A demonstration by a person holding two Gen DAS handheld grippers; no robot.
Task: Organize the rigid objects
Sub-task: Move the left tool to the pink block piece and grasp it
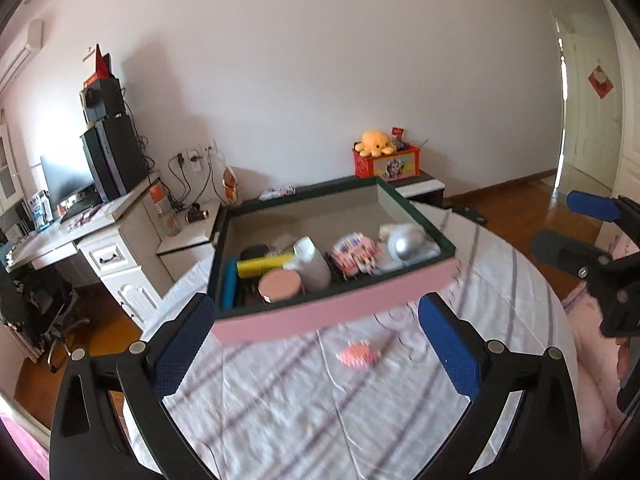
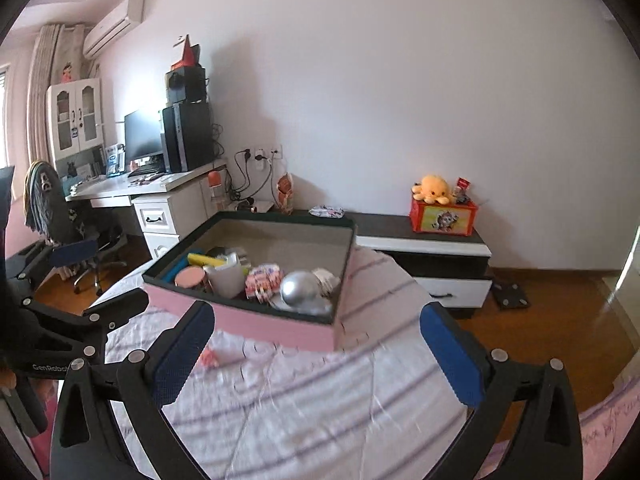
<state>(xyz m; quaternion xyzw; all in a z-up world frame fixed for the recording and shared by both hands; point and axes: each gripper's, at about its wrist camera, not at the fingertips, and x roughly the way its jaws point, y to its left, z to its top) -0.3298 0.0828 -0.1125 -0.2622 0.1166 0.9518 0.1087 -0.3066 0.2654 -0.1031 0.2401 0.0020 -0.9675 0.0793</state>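
A pink box (image 1: 380, 300) with a dark green rim sits on the bed, holding a blue case (image 1: 229, 284), yellow tube (image 1: 264, 265), pink-lidded jar (image 1: 279, 285), white bottle (image 1: 314, 266), patterned packet (image 1: 354, 254) and silver egg (image 1: 406, 245). A small pink comb-like thing (image 1: 358, 354) lies on the sheet in front of the box. My left gripper (image 1: 315, 304) is open and empty, just short of the box's front wall. My right gripper (image 2: 318, 312) is open and empty before the same box (image 2: 260, 324). The silver egg (image 2: 300, 288) is nearest it.
The bed has a white sheet (image 1: 300, 408) with purple stripes. Beyond it stand a white desk (image 2: 160, 196) with a monitor and computer tower, an office chair (image 2: 52, 208), and a low cabinet (image 2: 420, 240) bearing a red toy box with a yellow plush octopus (image 2: 434, 189). Wooden floor lies to the right.
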